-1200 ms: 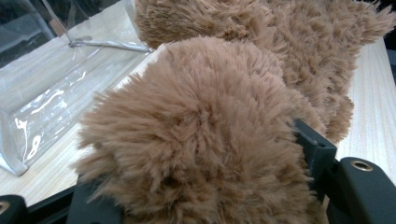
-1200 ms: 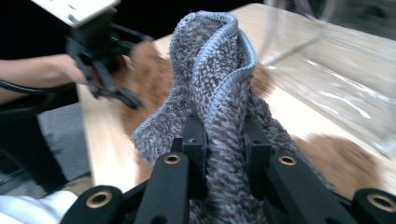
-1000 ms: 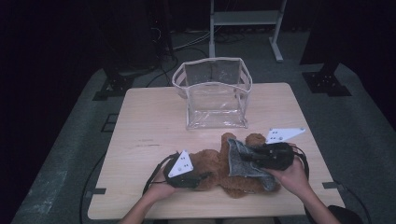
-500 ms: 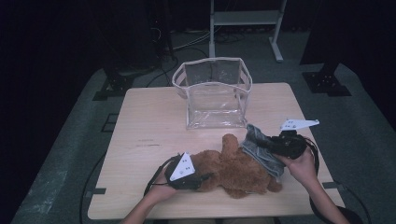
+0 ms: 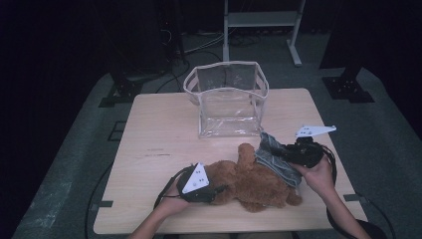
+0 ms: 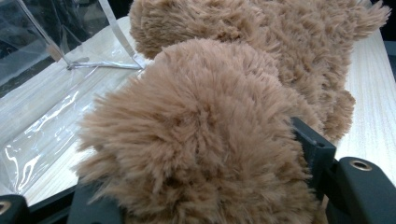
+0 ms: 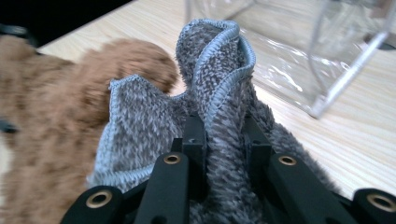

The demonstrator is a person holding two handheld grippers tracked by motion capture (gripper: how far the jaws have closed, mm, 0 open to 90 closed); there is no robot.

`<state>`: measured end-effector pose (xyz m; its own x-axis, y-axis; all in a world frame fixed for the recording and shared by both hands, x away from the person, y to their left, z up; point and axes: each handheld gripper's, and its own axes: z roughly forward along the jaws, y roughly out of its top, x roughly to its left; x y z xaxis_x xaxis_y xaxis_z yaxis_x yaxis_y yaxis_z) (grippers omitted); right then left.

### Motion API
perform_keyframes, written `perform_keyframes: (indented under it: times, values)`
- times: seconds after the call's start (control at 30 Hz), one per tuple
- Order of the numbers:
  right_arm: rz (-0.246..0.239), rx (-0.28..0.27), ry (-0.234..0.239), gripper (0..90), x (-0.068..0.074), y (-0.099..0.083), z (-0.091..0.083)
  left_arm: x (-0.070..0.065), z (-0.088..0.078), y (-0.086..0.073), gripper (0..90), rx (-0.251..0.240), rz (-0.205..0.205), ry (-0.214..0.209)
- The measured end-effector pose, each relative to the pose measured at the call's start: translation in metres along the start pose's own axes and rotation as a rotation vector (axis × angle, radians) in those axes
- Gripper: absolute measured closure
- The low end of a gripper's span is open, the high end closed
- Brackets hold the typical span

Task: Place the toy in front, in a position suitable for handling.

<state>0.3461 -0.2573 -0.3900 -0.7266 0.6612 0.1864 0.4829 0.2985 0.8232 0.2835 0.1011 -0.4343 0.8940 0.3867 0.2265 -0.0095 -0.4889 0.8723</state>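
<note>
A brown teddy bear lies on the near part of the desk, in front of a clear plastic bag. The left gripper is at the bear's left end, its jaws clamped on a furry limb that bulges between them. The right gripper is at the bear's right side, pinching a fold of grey cloth that drapes over the bear.
</note>
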Motion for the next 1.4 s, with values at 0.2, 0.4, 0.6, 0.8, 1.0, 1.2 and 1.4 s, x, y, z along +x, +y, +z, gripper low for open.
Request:
perform_keyframes:
  times: [0.2, 0.4, 0.6, 0.8, 1.0, 1.2, 1.4]
  values:
    - [-0.086, -0.065, 0.133, 75.8, 0.035, 0.021, -0.014, 0.0, 0.001, 0.001, 35.4, -0.001, -0.011, 0.001]
    - [-0.162, -0.008, 0.19, 75.5, 0.066, 0.031, 0.009, -0.001, 0.001, 0.001, 35.3, 0.002, 0.0, 0.006]
    - [-0.146, 0.059, 0.103, 76.0, 0.05, 0.02, 0.03, -0.001, 0.001, 0.001, 35.4, 0.004, 0.001, 0.005]
    - [-0.118, 0.061, 0.041, 76.0, 0.037, 0.018, 0.018, 0.0, 0.001, 0.001, 35.3, 0.004, 0.0, 0.003]
    - [-0.113, -0.031, 0.117, 75.9, 0.053, 0.016, 0.002, 0.0, 0.002, 0.002, 35.2, 0.001, -0.009, 0.005]
    - [-0.148, 0.007, 0.128, 75.8, 0.065, 0.009, 0.008, 0.0, 0.002, 0.001, 35.2, 0.0, -0.012, 0.002]
    - [-0.086, 0.014, 0.05, 76.0, 0.04, 0.002, 0.003, 0.001, 0.003, 0.002, 35.1, 0.004, -0.021, 0.002]
